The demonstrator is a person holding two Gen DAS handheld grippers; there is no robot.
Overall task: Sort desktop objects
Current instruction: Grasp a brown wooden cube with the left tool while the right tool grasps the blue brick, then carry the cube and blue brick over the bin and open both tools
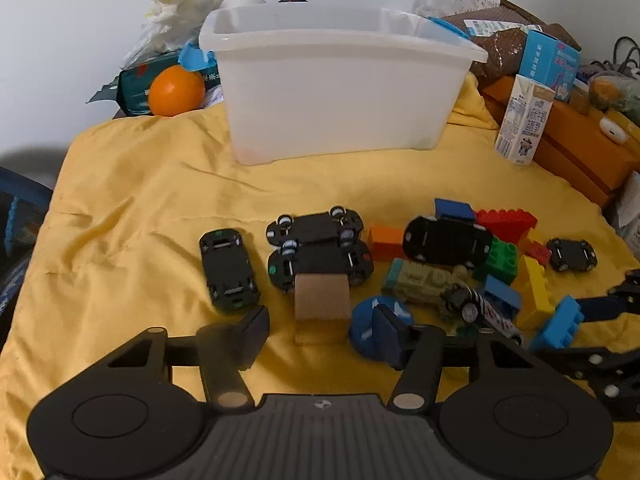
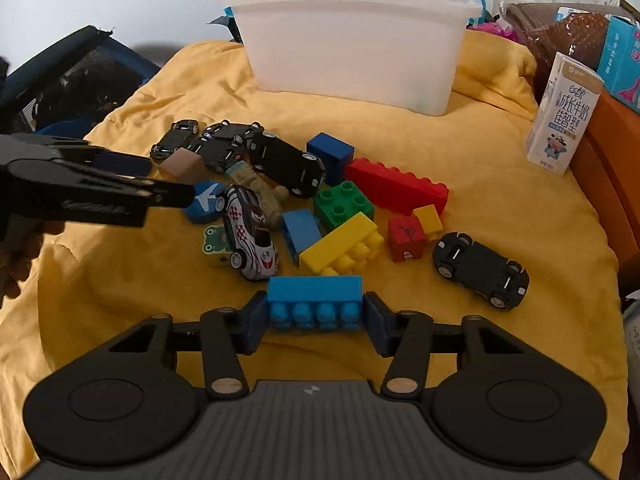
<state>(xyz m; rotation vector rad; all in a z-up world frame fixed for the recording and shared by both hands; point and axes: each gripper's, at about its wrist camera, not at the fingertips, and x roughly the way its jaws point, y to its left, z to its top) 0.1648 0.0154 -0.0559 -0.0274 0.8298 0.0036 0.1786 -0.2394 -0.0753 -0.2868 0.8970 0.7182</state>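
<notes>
Right gripper [image 2: 315,312] jaws clamp the light-blue brick [image 2: 315,300]; lift straight, carry to the white bin [image 2: 352,40] at twelve o'clock. Left gripper [image 1: 320,330] jaws stand apart.

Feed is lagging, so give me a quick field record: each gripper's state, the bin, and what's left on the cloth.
right gripper: shut on light blue brick
left gripper: open, tan block between its fingers, not gripped
white bin: upright at the back of the yellow cloth, contents not visible
left on cloth: upturned toy cars, red brick, green brick, yellow brick
</notes>
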